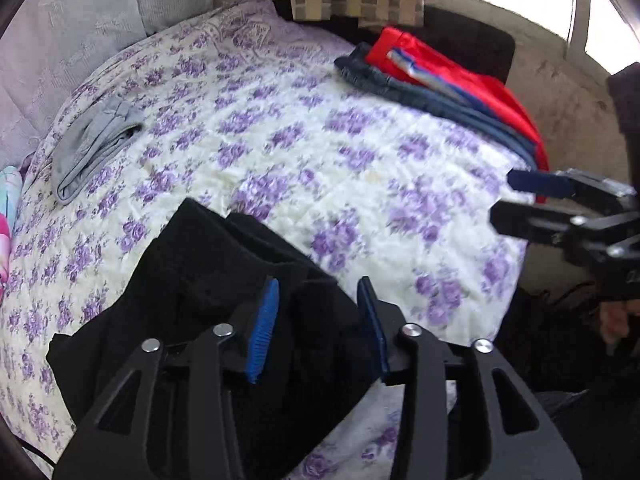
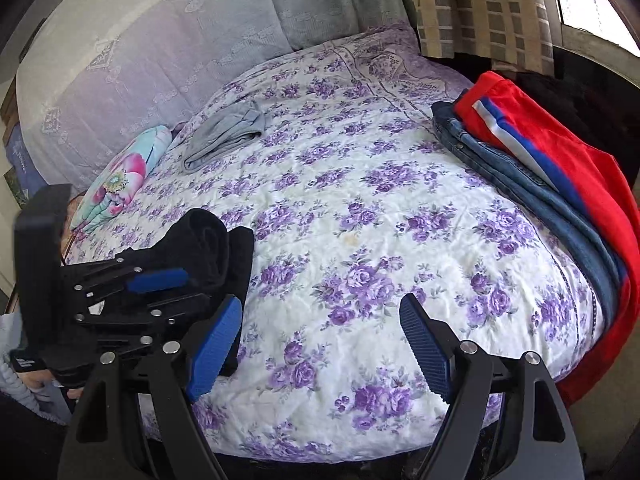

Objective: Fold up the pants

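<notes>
Two grippers' jaws apart: left gripper (image 1: pixel 320 320) over black pants (image 1: pixel 192 264), right gripper (image 2: pixel 320 344) over bedspread (image 2: pixel 360 200).

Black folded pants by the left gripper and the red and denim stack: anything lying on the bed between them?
Nothing: only bare floral bedspread between black pants and stack, clearest in the right wrist view.

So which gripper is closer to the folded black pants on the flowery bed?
Left. The left gripper is right over the folded black pants; the right gripper is beside them, over bare bedspread.
</notes>
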